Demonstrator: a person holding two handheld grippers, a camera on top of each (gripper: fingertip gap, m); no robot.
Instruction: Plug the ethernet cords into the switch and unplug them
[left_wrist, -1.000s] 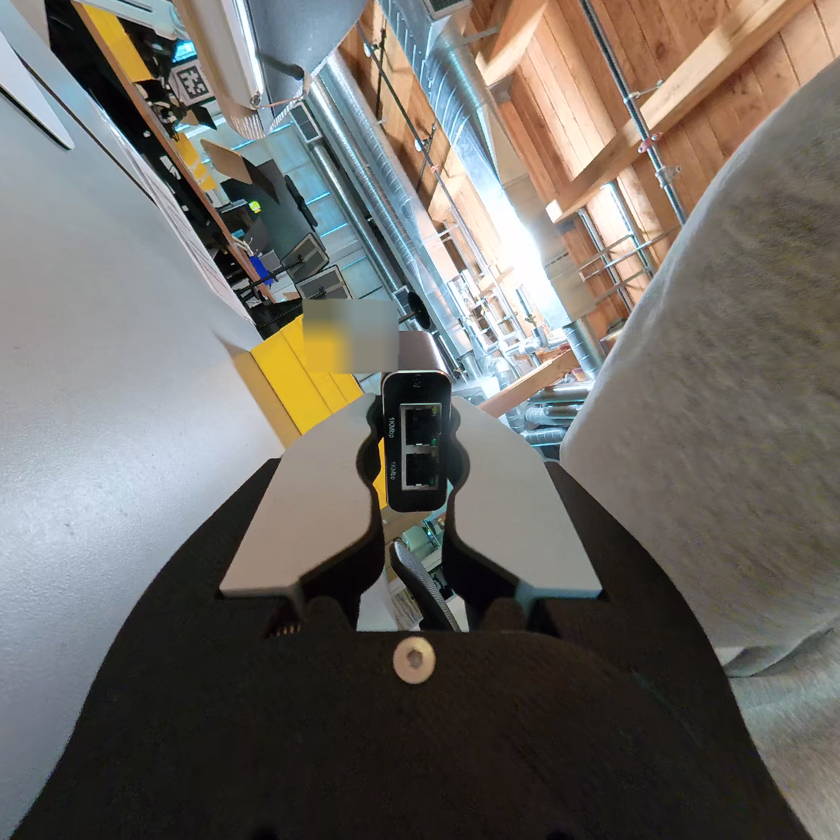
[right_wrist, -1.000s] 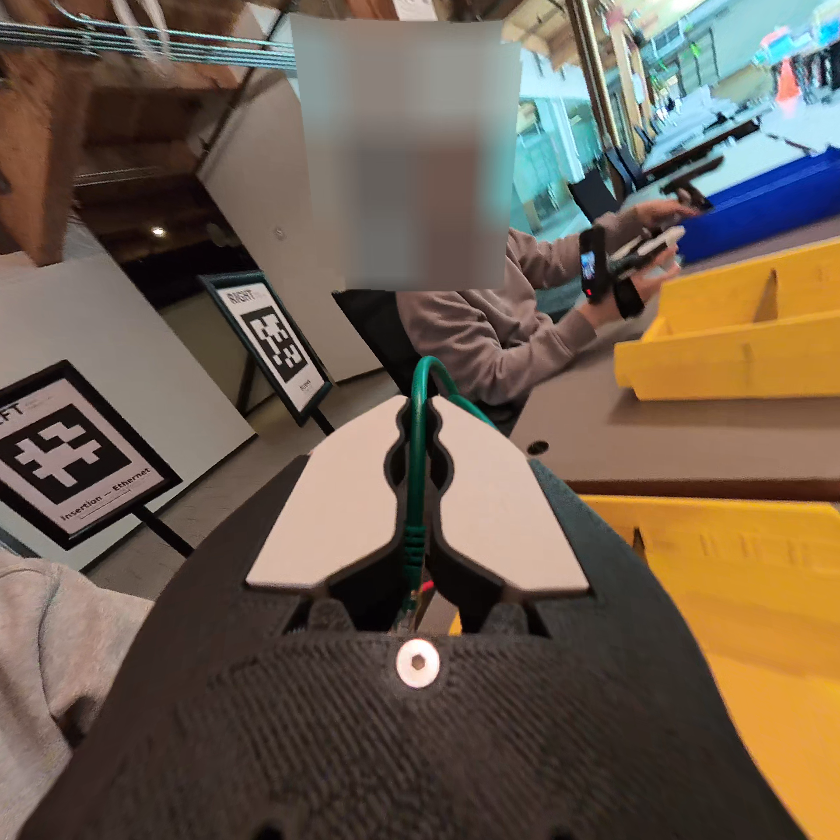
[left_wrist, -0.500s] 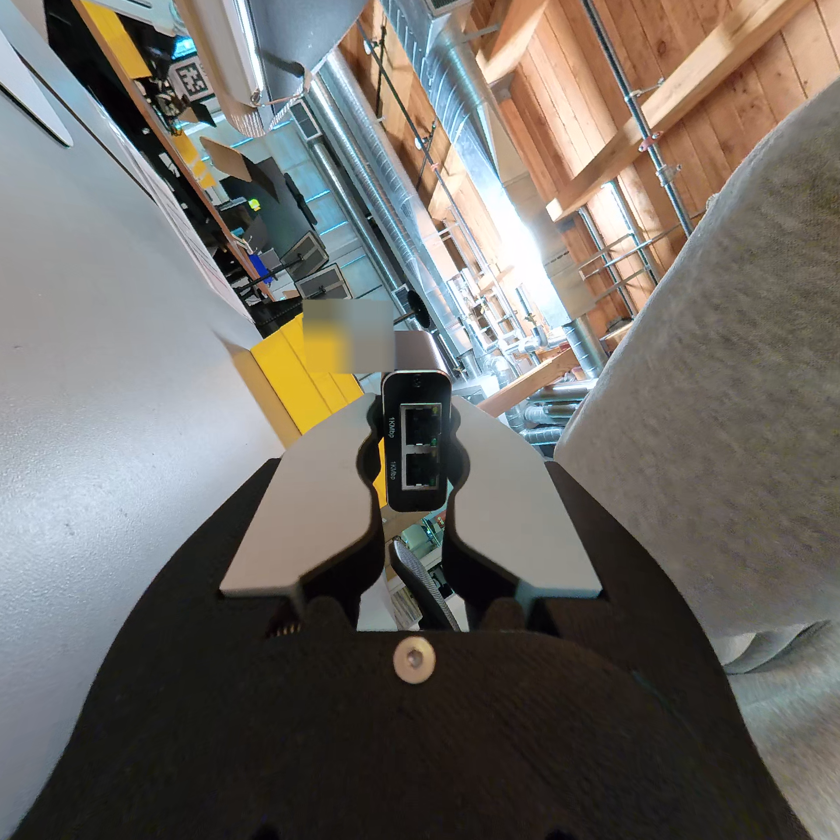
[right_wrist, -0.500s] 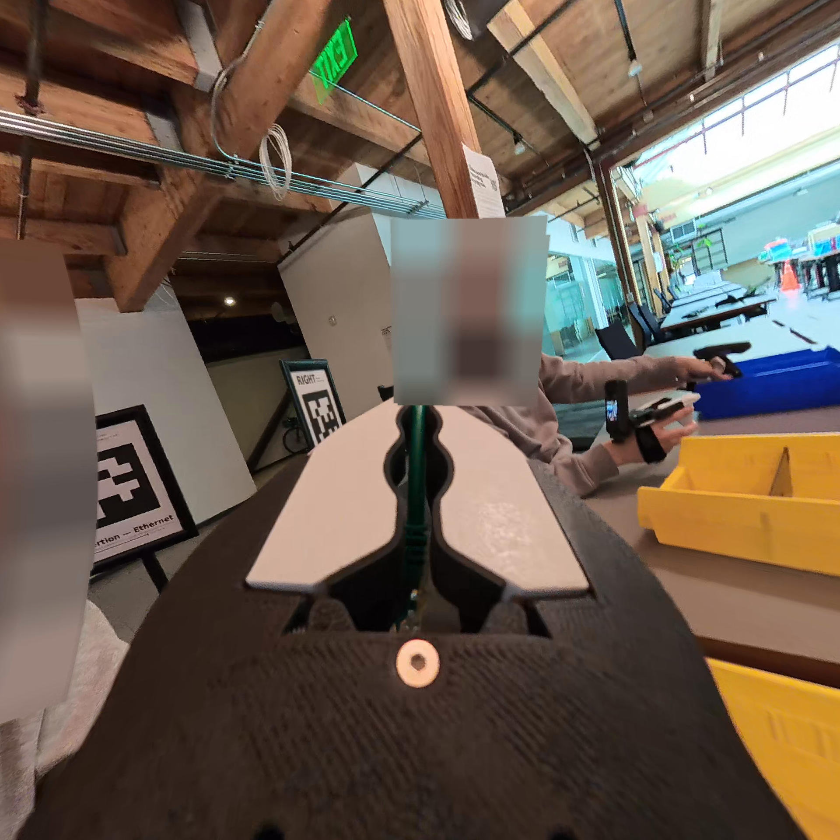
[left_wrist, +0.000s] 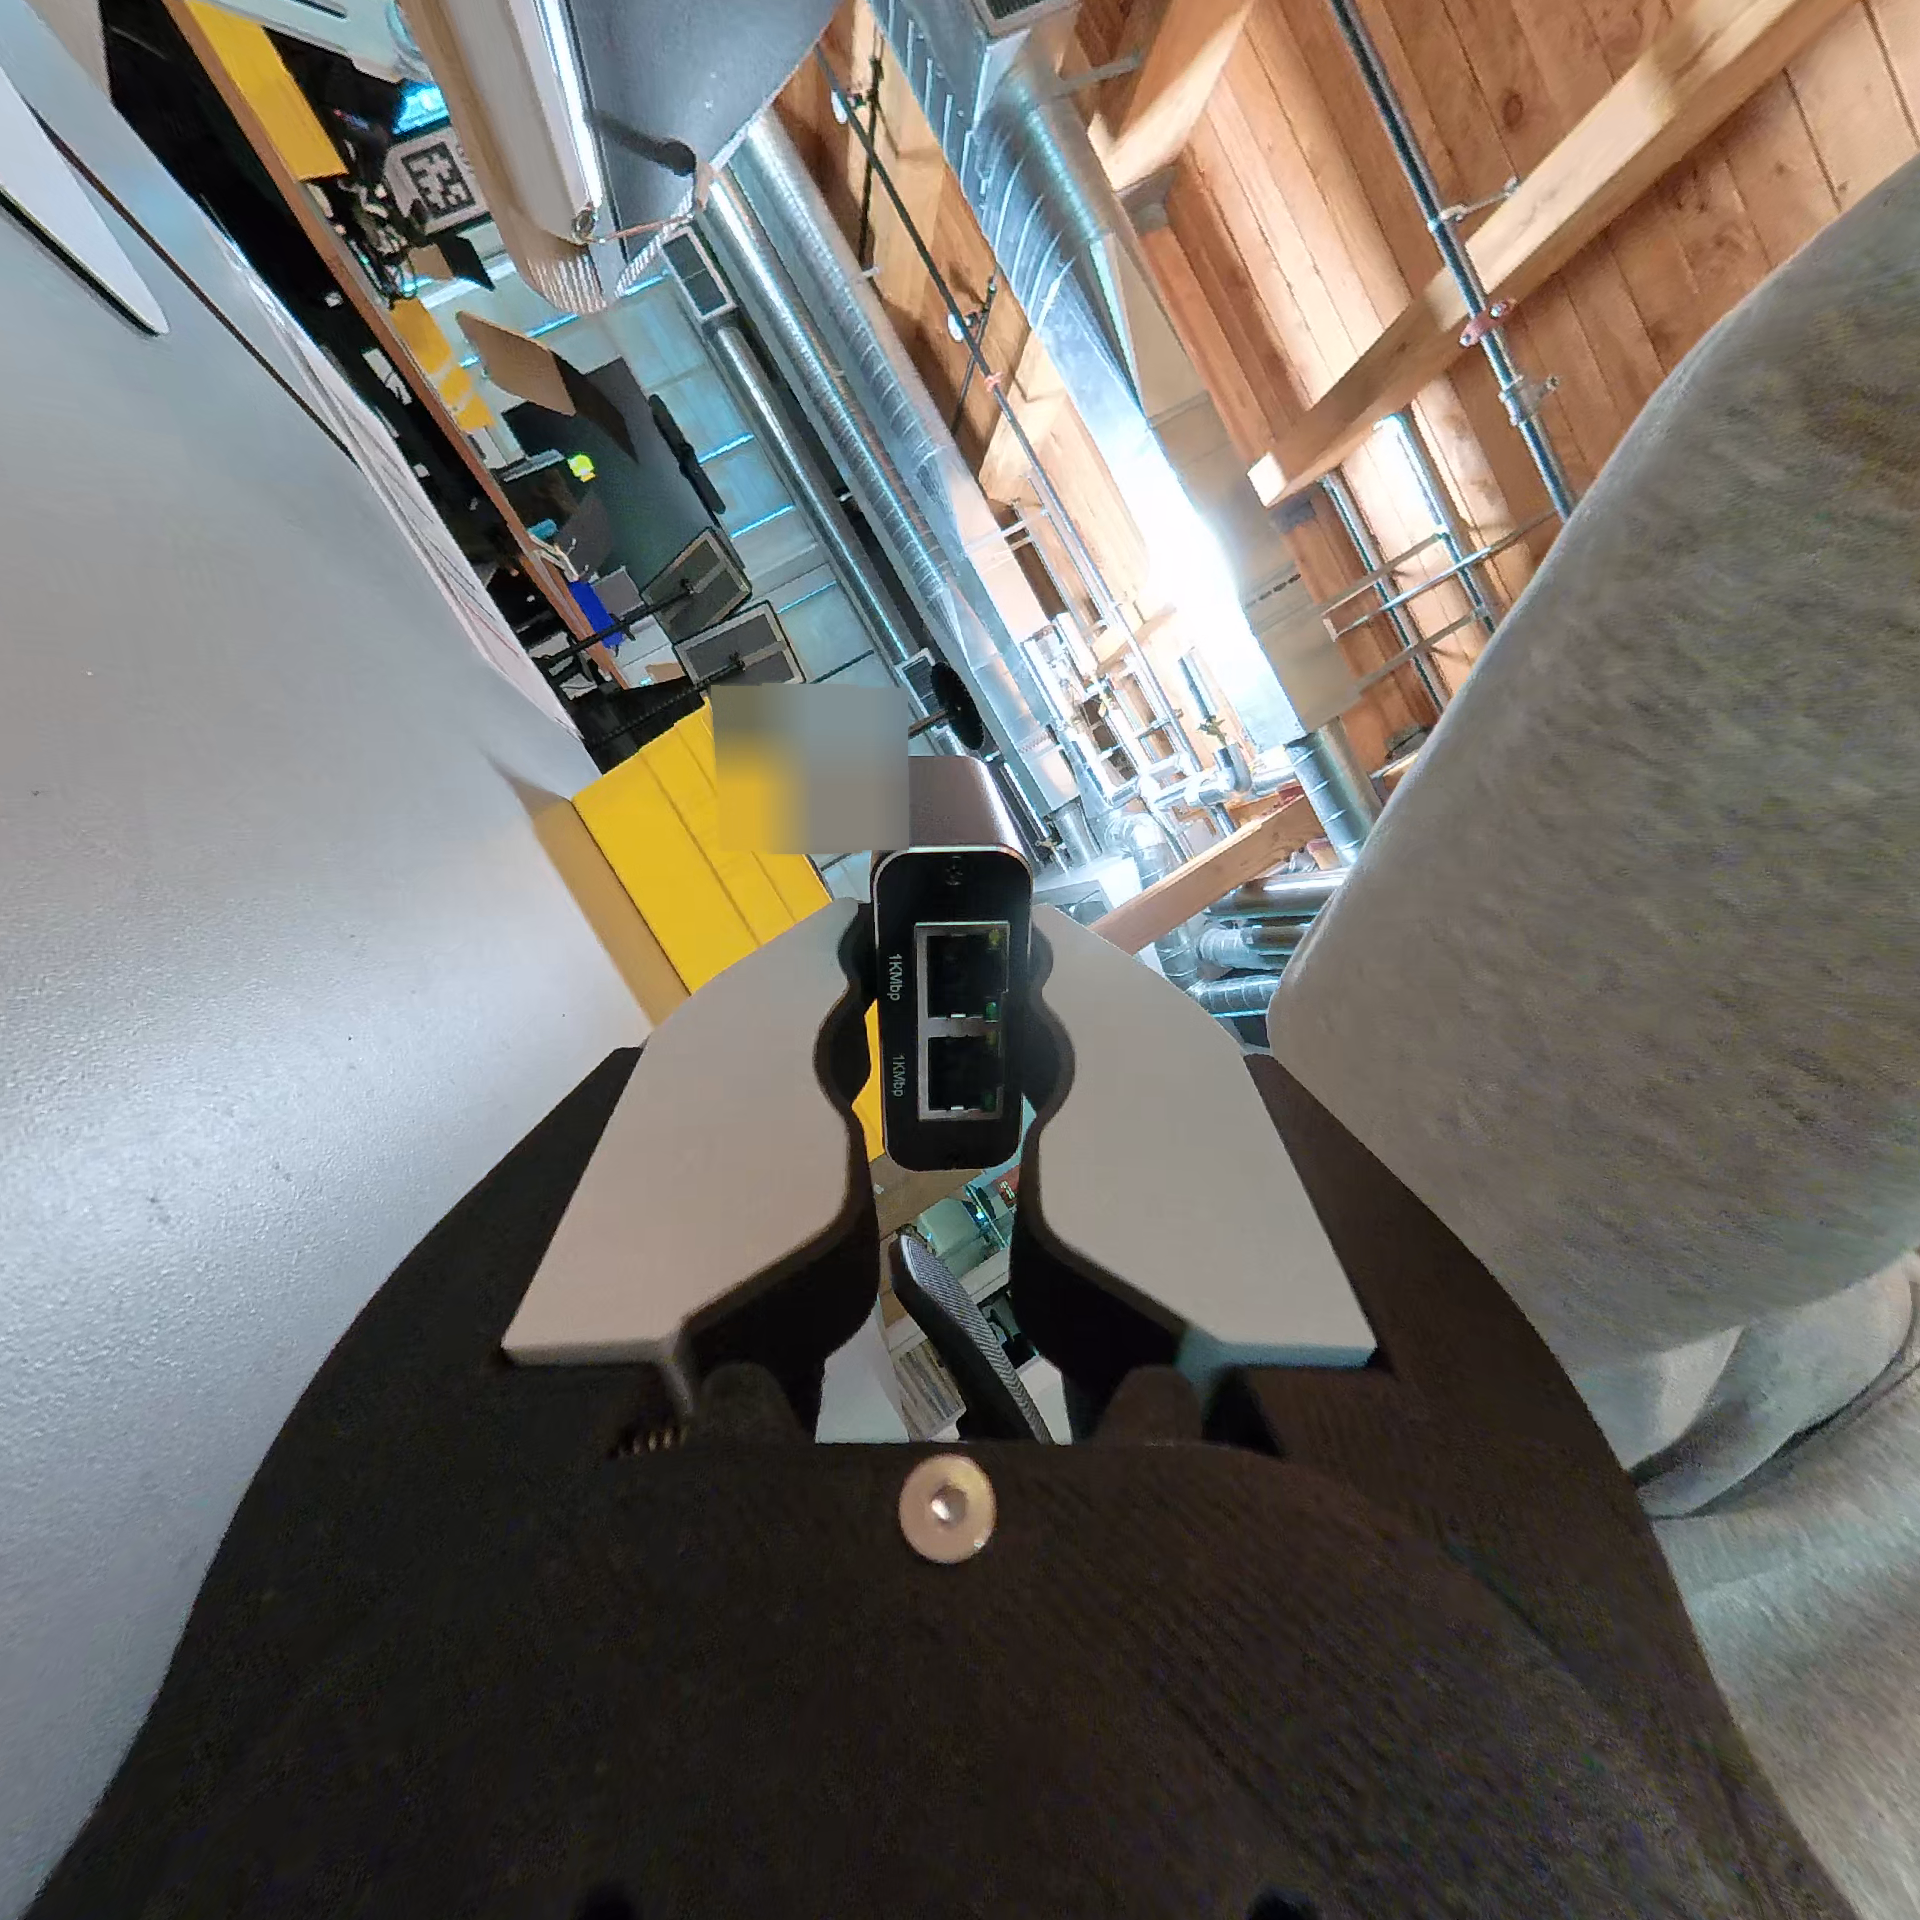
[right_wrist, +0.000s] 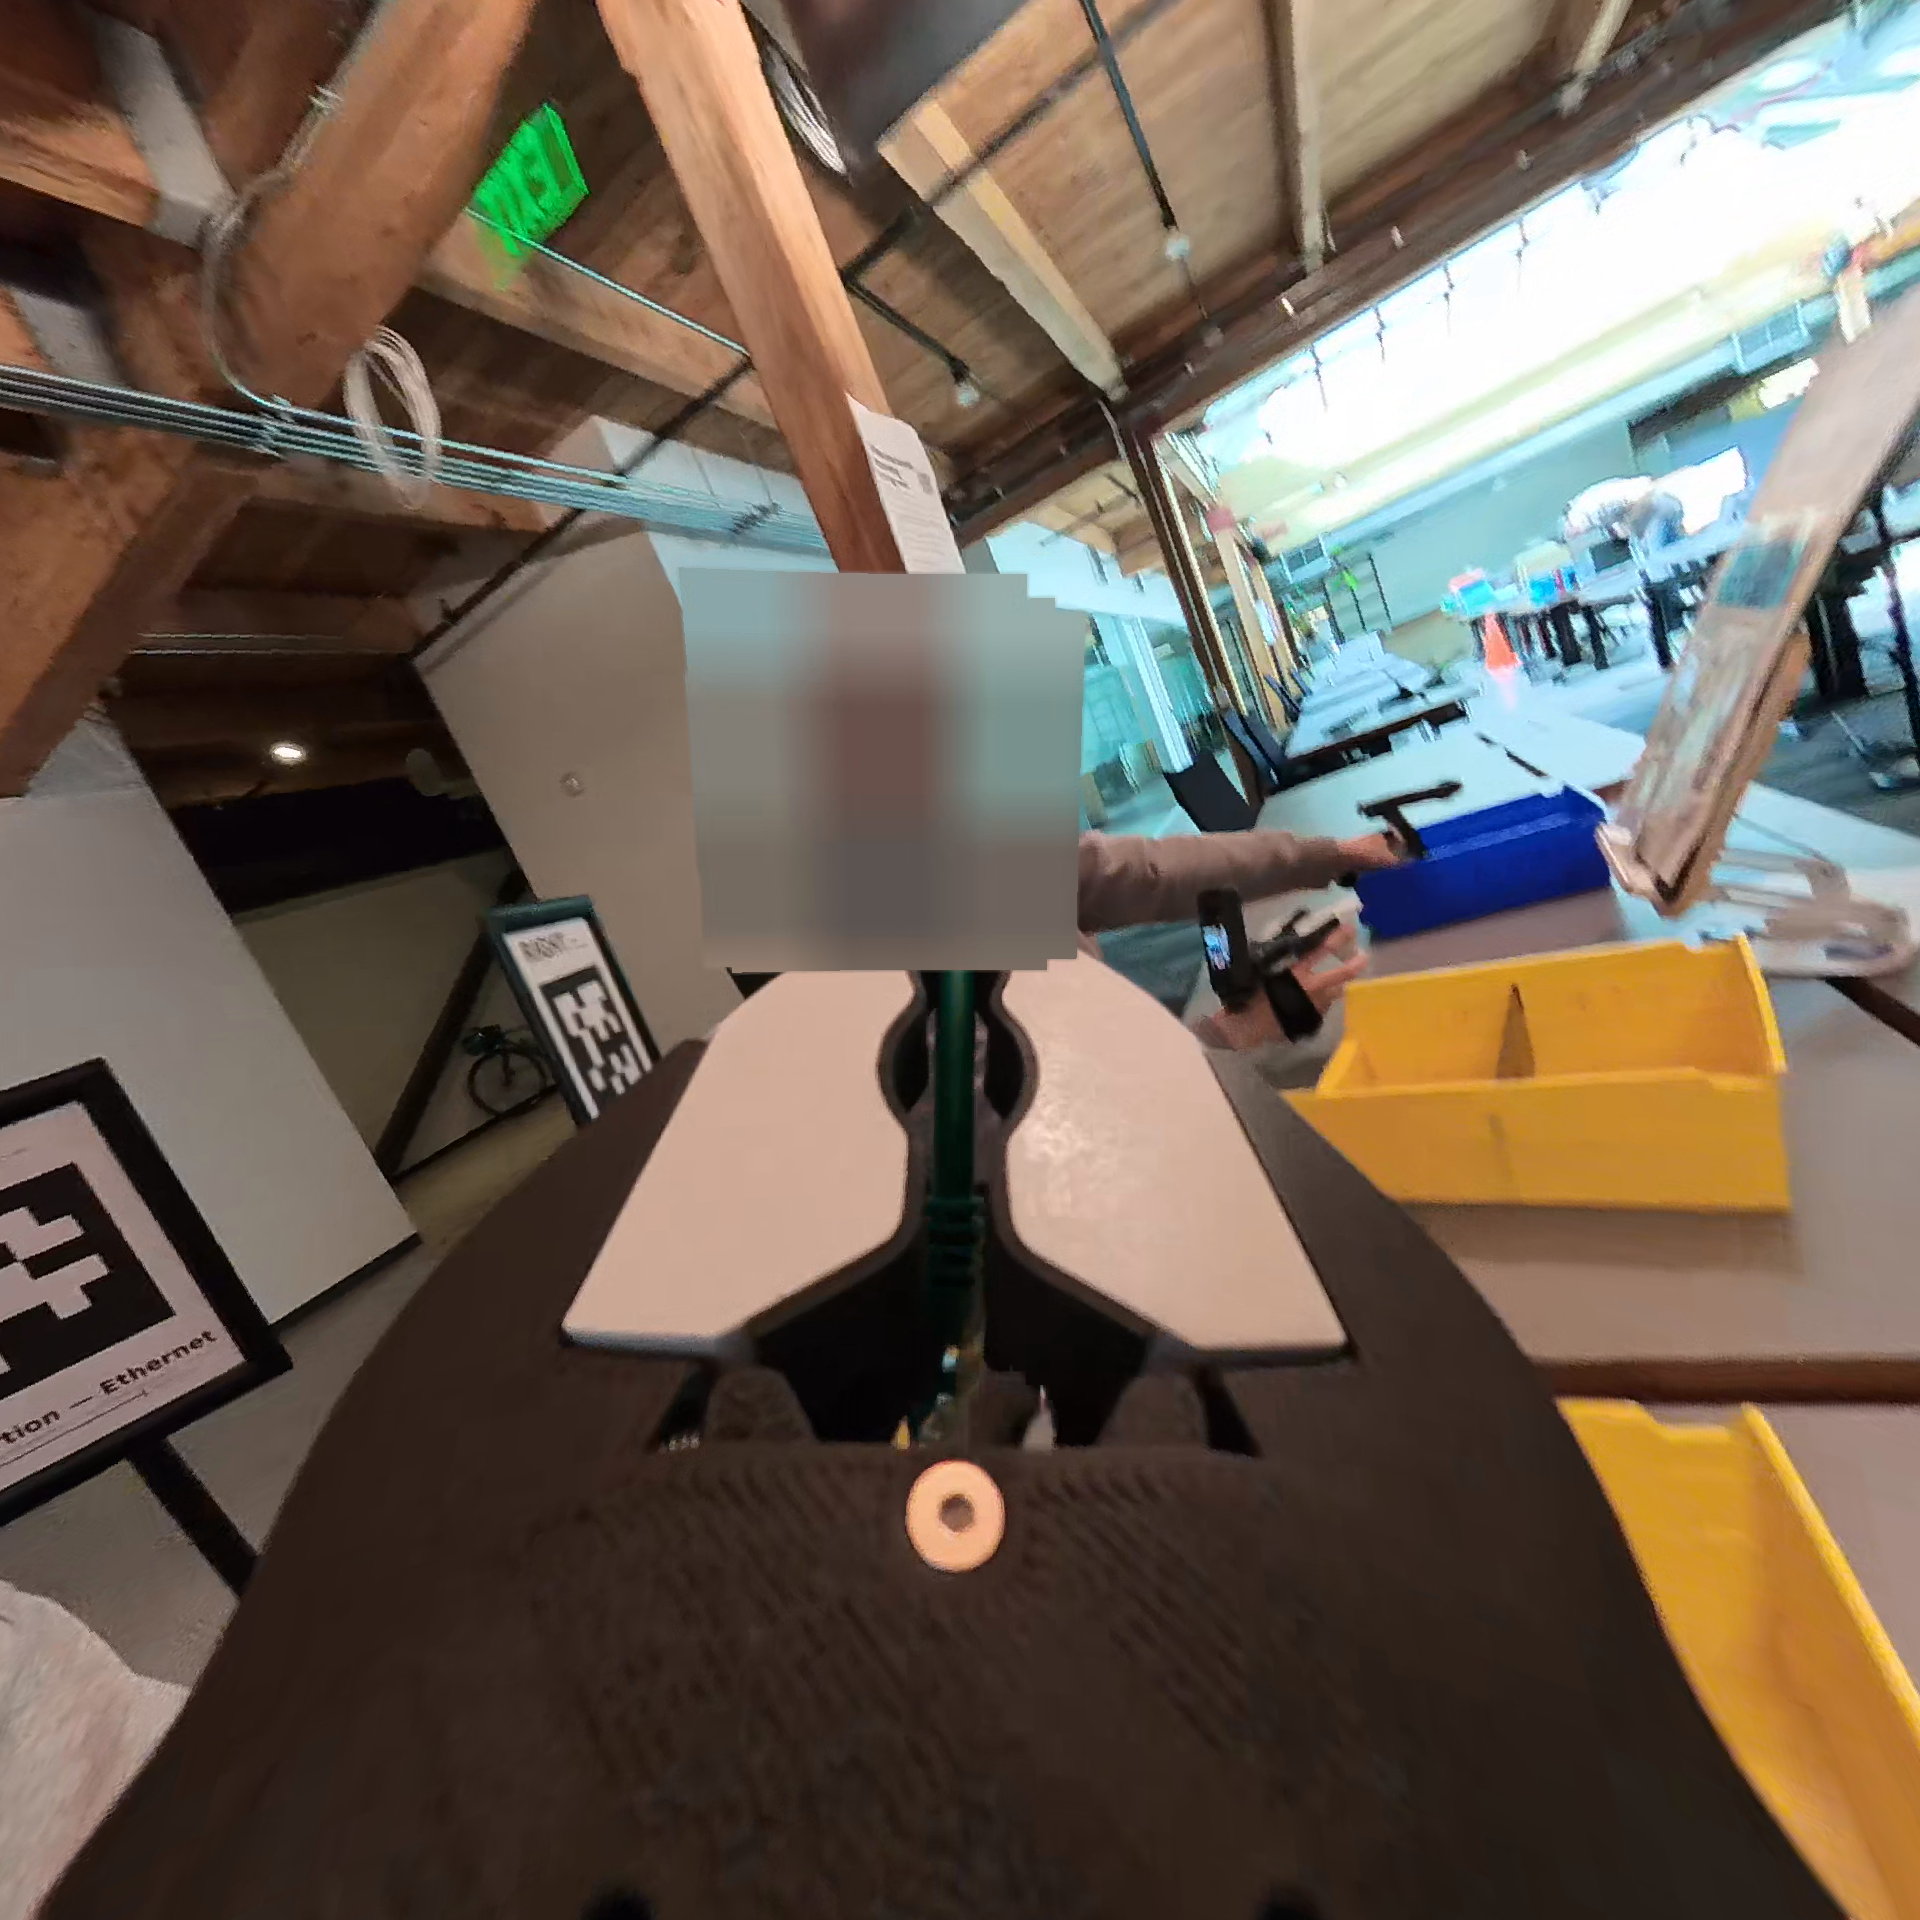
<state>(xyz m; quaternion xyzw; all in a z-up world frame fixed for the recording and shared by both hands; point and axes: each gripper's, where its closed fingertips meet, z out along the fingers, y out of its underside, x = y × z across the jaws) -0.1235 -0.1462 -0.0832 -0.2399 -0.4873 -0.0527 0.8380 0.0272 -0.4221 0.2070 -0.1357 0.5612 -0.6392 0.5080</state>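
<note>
Between the left hand-held gripper (left_wrist: 954, 1023)'s closed fingers the switch (left_wrist: 954, 1023) faces back with both ports exposed, while the right hand-held gripper (right_wrist: 956, 1122) pinches the green ethernet cord (right_wrist: 954, 1143) behind its plug, likely ready for insertion.

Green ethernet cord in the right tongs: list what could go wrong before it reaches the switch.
1. The right tongs pinch the green ethernet cord with its plug end toward the camera, not forward; it may need regripping to insert.
2. The switch, clamped in the left tongs, shows both ports empty, but neither view shows the other tongs, so lining up is likely still far off.
3. The thin cord could slip under insertion force.
</note>
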